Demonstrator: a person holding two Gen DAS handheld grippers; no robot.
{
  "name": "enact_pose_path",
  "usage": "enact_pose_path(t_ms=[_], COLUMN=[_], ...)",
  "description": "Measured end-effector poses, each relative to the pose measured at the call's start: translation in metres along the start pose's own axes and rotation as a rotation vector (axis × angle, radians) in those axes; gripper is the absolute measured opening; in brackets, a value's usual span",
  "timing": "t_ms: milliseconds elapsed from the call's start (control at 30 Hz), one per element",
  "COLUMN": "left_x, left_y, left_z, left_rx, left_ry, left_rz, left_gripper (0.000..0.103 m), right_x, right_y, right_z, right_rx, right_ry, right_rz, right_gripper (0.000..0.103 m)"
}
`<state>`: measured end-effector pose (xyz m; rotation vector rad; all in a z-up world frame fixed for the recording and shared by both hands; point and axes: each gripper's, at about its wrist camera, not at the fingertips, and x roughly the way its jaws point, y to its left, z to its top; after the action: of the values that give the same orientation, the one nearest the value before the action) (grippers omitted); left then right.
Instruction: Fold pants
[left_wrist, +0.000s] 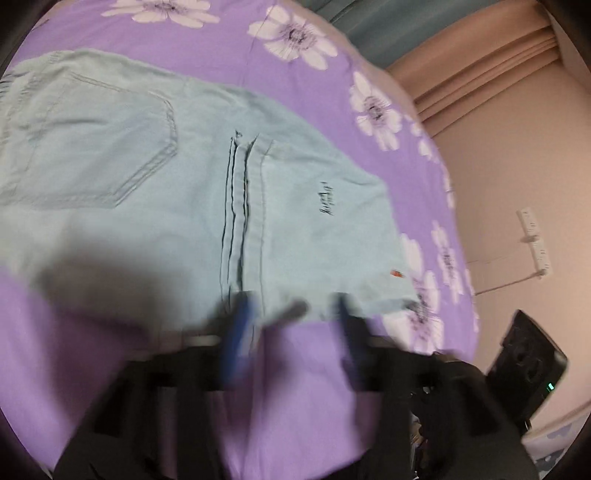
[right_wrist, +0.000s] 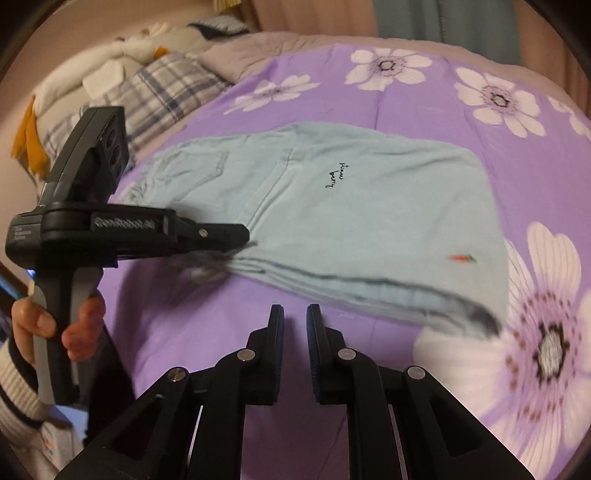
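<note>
Left wrist view: folded pale-blue denim pants lie flat on your purple flower-print bedsheet. Your left claw stands released at the pants' near edge, gripping nothing.

Right wrist view: your right claw sits clenched and empty, just short of the pants. The left claw touches their near-left corner.

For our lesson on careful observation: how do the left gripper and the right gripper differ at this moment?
The left gripper stands open at the near edge of the folded pants; the right gripper has its pads almost together. The left reaches the denim's edge, while the right hangs over bare purple bedsheet, short of the pants. Both are black with blue pads, and neither grips cloth.
</note>
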<state>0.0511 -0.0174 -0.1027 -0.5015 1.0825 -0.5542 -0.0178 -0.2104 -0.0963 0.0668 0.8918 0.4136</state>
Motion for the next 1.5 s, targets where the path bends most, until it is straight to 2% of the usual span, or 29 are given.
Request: enact_pose_path(t_ms=[67,233,400,533,600,667,733,900,967,1100,1300,1400,1500], left_x=[-0.020,-0.060,-0.095,-0.118,-0.127,-0.131,-0.135,-0.144,-0.148,-0.149,-0.143,-0.142,-0.139], left_y=[0.005,0.032,0.043,0.035,0.028,0.020,0.009,-0.024,-0.036,-0.042,-0.024,-0.008,0.012], left_z=[-0.010,-0.031,-0.044,-0.057,-0.065,-0.072,-0.079,-0.089,-0.092,-0.092,-0.085,-0.082,-0.075], left_rx=[-0.017,-0.131,-0.189,-0.175,-0.157,-0.137,-0.108,-0.007,0.044,0.080,0.038,0.038,0.034], left_ry=[-0.051,-0.109,-0.173,-0.227,-0.253,-0.271,-0.288,-0.346,-0.364,-0.385,-0.370,-0.367,-0.349], left_rz=[0.004,0.015,0.063,0.055,0.043,0.041,0.034,0.032,0.001,-0.017,-0.035,-0.019,-0.034], left_gripper=[0.080,0.080,0.081,0.087,0.092,0.096,0.102,0.102,0.102,0.103,0.103,0.102,0.102], right_x=[-0.008,-0.033,-0.048,-0.056,-0.060,-0.065,-0.068,-0.082,-0.089,-0.097,-0.090,-0.082,-0.068], right_y=[0.004,0.018,0.022,0.032,0.037,0.042,0.045,0.044,0.041,0.032,0.027,0.028,0.034], right_z=[-0.005,-0.012,-0.006,-0.005,-0.008,-0.016,-0.024,-0.040,-0.041,-0.042,-0.041,-0.032,-0.019], right_rx=[0.018,0.019,0.075,0.092,0.098,0.098,0.101,0.113,0.114,0.134,0.149,0.146,0.145], right_ry=[-0.015,-0.086,-0.163,-0.198,-0.220,-0.243,-0.252,-0.285,-0.306,-0.344,-0.347,-0.327,-0.301], right_rz=[0.035,0.086,0.176,0.200,0.207,0.222,0.231,0.234,0.225,0.232,0.251,0.234,0.234], right_gripper=[0.014,0.016,0.045,0.049,0.058,0.062,0.062,0.062,0.062,0.067,0.067,0.067,0.067])
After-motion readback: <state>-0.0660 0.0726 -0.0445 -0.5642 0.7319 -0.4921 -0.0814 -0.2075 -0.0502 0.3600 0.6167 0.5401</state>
